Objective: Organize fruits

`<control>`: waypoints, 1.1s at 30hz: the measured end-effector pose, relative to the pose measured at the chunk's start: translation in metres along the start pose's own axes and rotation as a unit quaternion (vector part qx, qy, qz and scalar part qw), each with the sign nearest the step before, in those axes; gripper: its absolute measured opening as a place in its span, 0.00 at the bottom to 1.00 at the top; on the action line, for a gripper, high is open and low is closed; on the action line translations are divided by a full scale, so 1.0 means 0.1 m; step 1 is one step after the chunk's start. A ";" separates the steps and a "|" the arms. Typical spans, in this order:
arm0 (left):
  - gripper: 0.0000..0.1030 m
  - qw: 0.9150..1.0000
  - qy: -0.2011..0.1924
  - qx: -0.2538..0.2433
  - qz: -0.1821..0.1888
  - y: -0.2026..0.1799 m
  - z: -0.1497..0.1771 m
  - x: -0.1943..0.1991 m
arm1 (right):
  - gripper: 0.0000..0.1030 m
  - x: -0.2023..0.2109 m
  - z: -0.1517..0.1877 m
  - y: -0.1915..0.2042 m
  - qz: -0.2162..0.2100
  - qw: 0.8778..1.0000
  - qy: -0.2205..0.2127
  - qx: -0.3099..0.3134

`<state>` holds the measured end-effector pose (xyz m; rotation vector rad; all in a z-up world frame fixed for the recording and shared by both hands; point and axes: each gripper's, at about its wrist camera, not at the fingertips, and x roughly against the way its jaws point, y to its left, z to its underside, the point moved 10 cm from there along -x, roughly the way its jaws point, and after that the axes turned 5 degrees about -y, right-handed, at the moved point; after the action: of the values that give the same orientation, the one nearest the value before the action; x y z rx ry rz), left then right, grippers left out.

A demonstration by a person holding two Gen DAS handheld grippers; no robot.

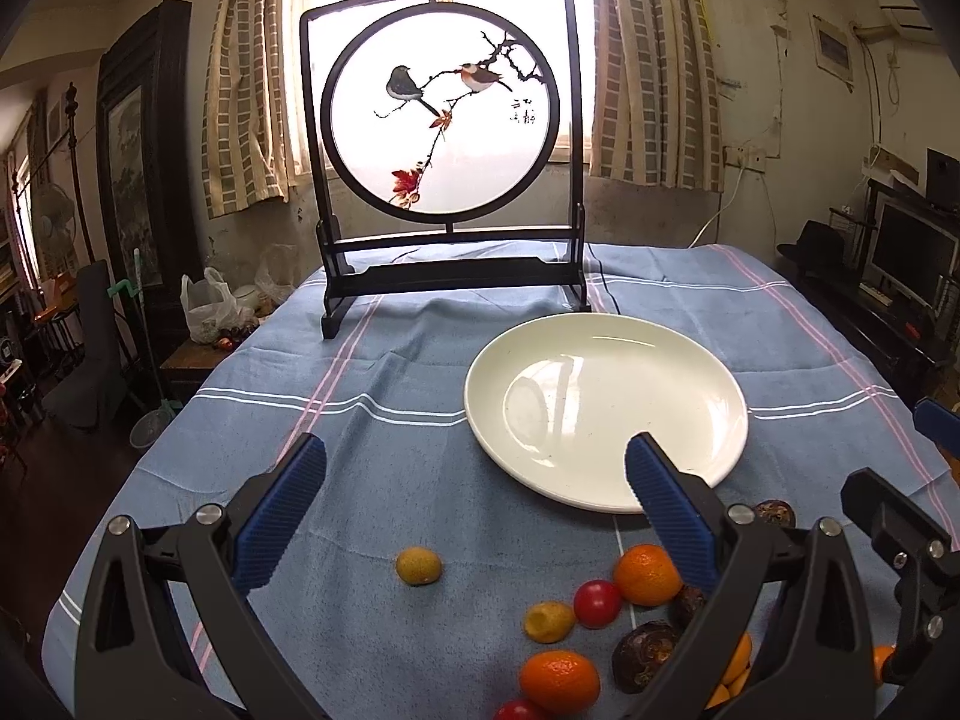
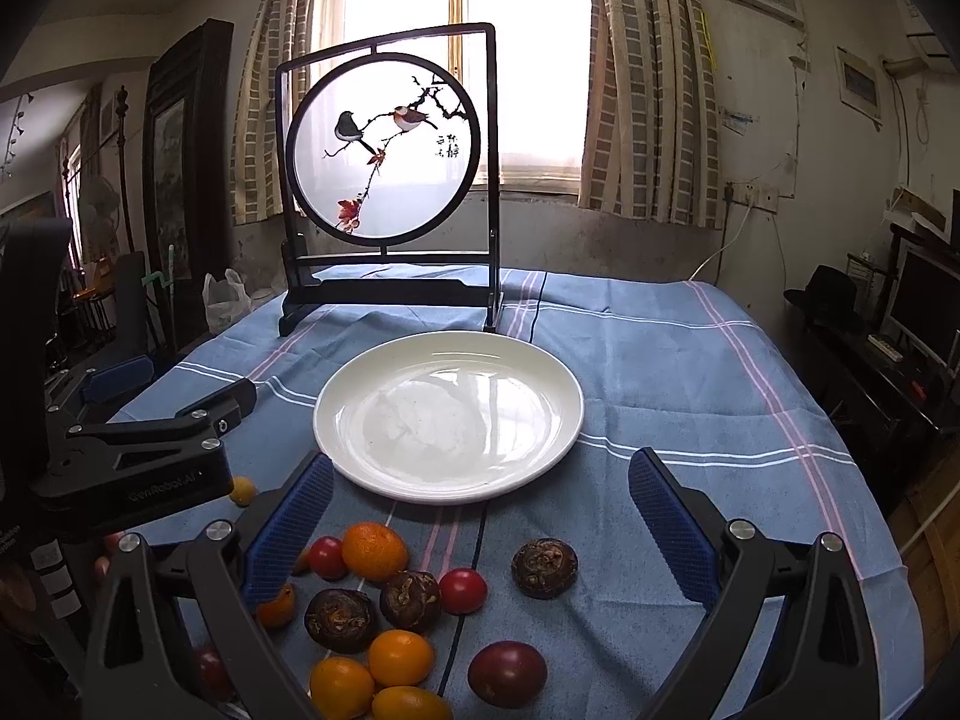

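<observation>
While both grippers hover low over the bench, neither holds anything: left gripper [image 1: 474, 477] has its blue ribbed fingers [image 1: 282, 510] spread wide w/ nothing between, and right gripper [image 2: 480, 492] is spread just as wide, also w/ nothing between.

White plate [image 2: 447, 414] sits mid-bench on the blue striped cloth [image 2: 660, 360], bare, no fruit on it. All fruit lies on the cloth at the near side of the plate, apart from its rim.

Count from right wrist view:
- 3 dark brown water chestnuts: one alone at right [image 2: 544, 560], two side by side [image 2: 411, 599] and [image 2: 341, 612].
- 2 small red tomatoes clearly seen, [image 2: 462, 590] and [image 2: 327, 557]; a 3rd reddish one low left, mostly hidden by the finger frame.
- 1 larger dark purple-red fruit [image 2: 507, 673], near edge; can't tell what kind.
- 1 tangerine [image 2: 374, 551] touching the left tomato.
- approx. 5 kumquats: three bunched at bottom [image 2: 401, 657], one behind the left finger [image 2: 277, 606], one off by itself [image 2: 243, 489] under the left gripper.

Left wrist view shows that lone kumquat [image 1: 419, 565] well apart from the cluster.

Behind the plate stands 1 black-framed round bird-painting screen [image 2: 384, 156], upright, window behind it.
</observation>
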<state>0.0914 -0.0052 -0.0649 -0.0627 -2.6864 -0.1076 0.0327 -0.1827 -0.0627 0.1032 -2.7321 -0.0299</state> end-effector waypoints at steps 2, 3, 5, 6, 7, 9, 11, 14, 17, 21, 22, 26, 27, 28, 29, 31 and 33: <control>0.95 1.000 0.000 0.000 -0.003 0.01 0.01 -0.01 | 0.96 -0.02 0.01 -0.02 -0.006 1.000 0.008 -0.005; 0.95 1.000 0.001 -0.002 -0.004 0.01 0.01 -0.01 | 0.96 -0.02 0.02 -0.03 -0.007 1.000 0.008 -0.008; 0.95 1.000 -0.004 -0.007 -0.008 0.01 0.01 -0.01 | 0.96 -0.02 0.00 -0.02 -0.010 1.000 0.004 -0.006; 0.95 1.000 -0.008 -0.009 -0.013 0.01 0.01 0.00 | 0.96 -0.01 -0.01 -0.02 -0.009 1.000 -0.001 -0.001; 0.95 1.000 -0.008 -0.009 -0.012 0.01 0.01 0.00 | 0.96 0.01 -0.02 -0.01 -0.004 1.000 -0.009 0.004; 0.95 1.000 -0.007 -0.005 -0.006 0.00 0.01 0.00 | 0.96 0.06 -0.05 0.01 0.002 1.000 -0.028 0.015; 0.95 1.000 -0.012 -0.005 -0.005 0.00 0.00 0.01 | 0.96 0.10 -0.10 0.03 -0.007 0.999 -0.037 0.014; 0.95 1.000 -0.012 -0.005 -0.005 -0.01 0.00 0.01 | 0.96 0.15 -0.15 0.01 -0.016 0.999 -0.047 -0.009; 0.95 1.000 -0.012 -0.011 -0.005 -0.03 0.01 0.01 | 0.96 0.12 -0.12 -0.01 -0.030 0.999 -0.024 -0.027; 0.95 1.000 -0.011 -0.012 -0.001 -0.05 0.01 0.02 | 0.96 0.06 -0.04 -0.04 -0.030 0.999 0.004 -0.043; 0.95 1.000 -0.012 -0.012 -0.001 -0.05 0.00 0.02 | 0.96 0.06 -0.03 -0.04 -0.031 0.999 0.009 -0.042; 0.95 1.000 -0.014 -0.015 0.000 -0.06 0.01 0.04 | 0.96 0.06 -0.01 -0.04 -0.024 0.999 0.006 -0.027; 0.95 1.000 -0.013 -0.014 0.001 -0.06 0.01 0.04 | 0.96 0.07 -0.01 -0.03 -0.022 0.999 0.005 -0.023; 0.95 1.000 -0.013 -0.014 0.001 -0.06 0.01 0.04 | 0.96 0.07 -0.01 -0.02 -0.021 1.000 0.005 -0.020; 0.95 1.000 -0.013 -0.015 0.001 -0.06 0.01 0.04 | 0.96 0.08 0.00 -0.01 -0.022 1.000 0.005 -0.017; 0.95 1.000 -0.013 -0.014 0.002 -0.06 0.01 0.04 | 0.96 0.08 -0.01 0.00 -0.022 1.000 0.006 -0.013; 0.95 1.000 -0.013 -0.015 0.002 -0.07 0.02 0.04 | 0.96 0.08 -0.01 0.00 -0.020 1.000 0.006 -0.010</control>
<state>0.0863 -0.0118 -0.0652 -0.0804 -2.7110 -0.1463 0.0255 -0.1833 -0.0588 0.1531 -2.7173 -0.0669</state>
